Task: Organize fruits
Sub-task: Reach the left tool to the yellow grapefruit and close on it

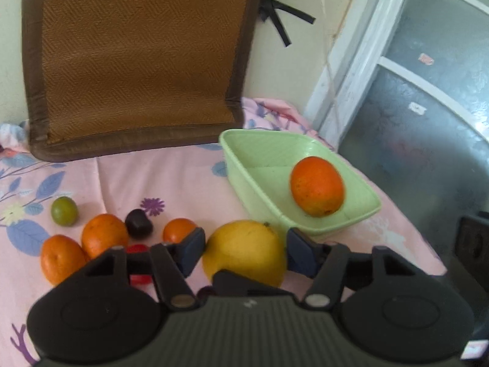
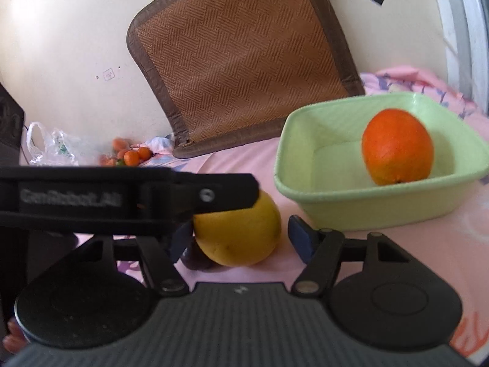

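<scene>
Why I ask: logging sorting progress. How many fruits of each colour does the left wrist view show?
Orange fruits: 4
Yellow fruit: 1
Green fruit: 1
Dark purple fruits: 2, one mostly hidden
Red fruit: 1, partly hidden
Total: 9

orange [image 2: 397, 146] in green tub [image 2: 360, 208] | yellow fruit [image 2: 241, 235] beside (left claw [image 2: 195, 211] over it)

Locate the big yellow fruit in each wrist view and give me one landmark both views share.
Left wrist: yellow fruit at lower centre, between the left gripper fingers.
Right wrist: yellow fruit at lower centre, left of the right gripper midline.
Shared landmark: green basin holding an orange.
</scene>
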Demonstrator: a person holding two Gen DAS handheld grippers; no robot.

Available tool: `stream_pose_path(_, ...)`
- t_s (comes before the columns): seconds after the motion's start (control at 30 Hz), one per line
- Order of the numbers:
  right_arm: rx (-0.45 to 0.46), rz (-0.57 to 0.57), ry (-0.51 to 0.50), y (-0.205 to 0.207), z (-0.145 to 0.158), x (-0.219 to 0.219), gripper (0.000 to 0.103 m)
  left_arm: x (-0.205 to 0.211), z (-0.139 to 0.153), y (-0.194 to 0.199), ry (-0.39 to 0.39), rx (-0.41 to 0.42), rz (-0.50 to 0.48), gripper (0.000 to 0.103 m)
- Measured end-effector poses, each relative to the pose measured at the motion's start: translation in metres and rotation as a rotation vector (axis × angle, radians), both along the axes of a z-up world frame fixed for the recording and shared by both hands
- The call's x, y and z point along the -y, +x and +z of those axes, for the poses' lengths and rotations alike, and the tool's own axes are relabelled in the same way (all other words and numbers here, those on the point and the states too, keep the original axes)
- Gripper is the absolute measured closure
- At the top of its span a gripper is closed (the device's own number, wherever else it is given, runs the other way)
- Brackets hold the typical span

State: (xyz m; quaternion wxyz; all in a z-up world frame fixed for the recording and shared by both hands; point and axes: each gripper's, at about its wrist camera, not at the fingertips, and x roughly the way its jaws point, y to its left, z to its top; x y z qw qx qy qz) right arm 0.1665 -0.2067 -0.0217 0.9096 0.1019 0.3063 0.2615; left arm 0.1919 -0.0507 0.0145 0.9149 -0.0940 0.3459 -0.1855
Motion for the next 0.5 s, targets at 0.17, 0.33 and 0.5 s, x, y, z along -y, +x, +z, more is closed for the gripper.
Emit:
stream_pose_path(0.17,0.127,0.020,-0.040,-0.027,0.017,-0.006,0.039,-0.008,0.021,-0.035,-0.020,0.078,0.020,0.045)
stream_pose_path(0.33,0.307,0.120,-0.107,-0.081,0.034,-0.028,0.039,-0.030,0.034,-0.099,-0.013,0.163,0.095,0.045)
stream_pose_path(0.5,0.257,0.285,-0.173,-0.109,0.017,-0.060,0.039,-0.064,0.008,-0.136,-0.043,0.069,0.203,0.045)
